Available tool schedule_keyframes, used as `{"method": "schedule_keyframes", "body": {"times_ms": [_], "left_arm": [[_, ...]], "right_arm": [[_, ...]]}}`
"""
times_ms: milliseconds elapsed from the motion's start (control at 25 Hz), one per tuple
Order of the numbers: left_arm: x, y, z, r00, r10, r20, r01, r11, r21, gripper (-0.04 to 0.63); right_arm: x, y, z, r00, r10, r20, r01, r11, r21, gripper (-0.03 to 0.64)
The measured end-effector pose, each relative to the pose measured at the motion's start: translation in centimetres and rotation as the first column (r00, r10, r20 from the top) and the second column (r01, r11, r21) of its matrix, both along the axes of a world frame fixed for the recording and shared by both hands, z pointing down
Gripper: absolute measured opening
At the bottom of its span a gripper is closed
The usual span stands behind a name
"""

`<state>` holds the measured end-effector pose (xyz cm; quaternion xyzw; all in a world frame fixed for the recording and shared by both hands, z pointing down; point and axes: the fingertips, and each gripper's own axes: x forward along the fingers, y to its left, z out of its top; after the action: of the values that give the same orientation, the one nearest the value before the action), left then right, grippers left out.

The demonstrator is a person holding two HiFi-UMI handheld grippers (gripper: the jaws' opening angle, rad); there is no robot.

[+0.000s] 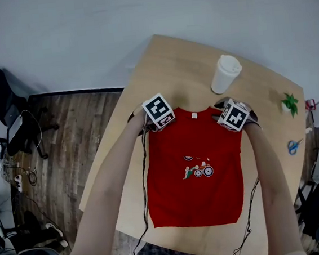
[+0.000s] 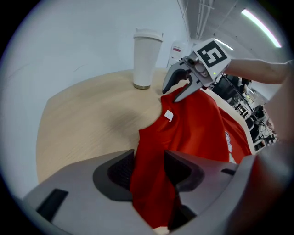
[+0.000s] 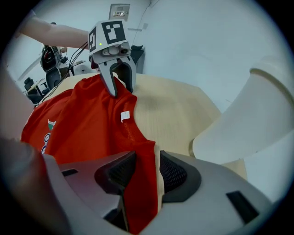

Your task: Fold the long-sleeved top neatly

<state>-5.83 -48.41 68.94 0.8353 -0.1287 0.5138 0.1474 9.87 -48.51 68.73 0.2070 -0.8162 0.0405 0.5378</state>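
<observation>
Step in hand, as judged: spreading the top (image 1: 197, 193) flat on the table (image 1: 170, 66). The left claw (image 2: 149, 172) and right claw (image 3: 143, 172) each pinch a shoulder. The next move calls for carrying both shoulders evenly toward the hem.

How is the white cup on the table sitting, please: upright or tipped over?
Upright: the white cup stands on its base, lid uppermost, near the red top.

Reaches out with left forearm (image 1: 114, 205) and right forearm (image 1: 273, 180) side by side, tilting both tools steeply down. Clamps the left tool (image 2: 149, 170) on one shoulder of the red top (image 1: 198, 196), jaws partly closed. Pinches the other shoulder in the right tool (image 3: 143, 172), jaws narrower.
</observation>
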Motion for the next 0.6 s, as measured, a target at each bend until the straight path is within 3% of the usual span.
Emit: {"method": "schedule_keyframes", "body": {"times_ms": [280,400,480,600], "left_arm": [[0.4,0.2,0.1,1.0,0.024,-0.002,-0.024,1.0,0.016,0.137],[0.8,1.1,0.1,0.999,0.051,-0.008,-0.051,0.999,0.017,0.053],[0.8,1.3,0.1,0.997,0.071,0.005,-0.071,0.997,0.039,0.035],[0.6,0.6,-0.4,0.997,0.066,0.028,-0.069,0.994,0.09,0.027]], "right_arm": [[-0.3,0.5,0.3,0.998,0.032,0.057,-0.027,0.996,-0.082,0.112],[-0.3,0.9,0.5,0.999,0.018,0.034,-0.016,0.998,-0.069,0.086],[-0.4,0.9,0.2,1.0,0.003,0.019,-0.002,0.999,-0.046,0.046],[0.0,0.3,-1.0,0.999,0.028,0.017,-0.028,1.0,0.006,0.037]]}}
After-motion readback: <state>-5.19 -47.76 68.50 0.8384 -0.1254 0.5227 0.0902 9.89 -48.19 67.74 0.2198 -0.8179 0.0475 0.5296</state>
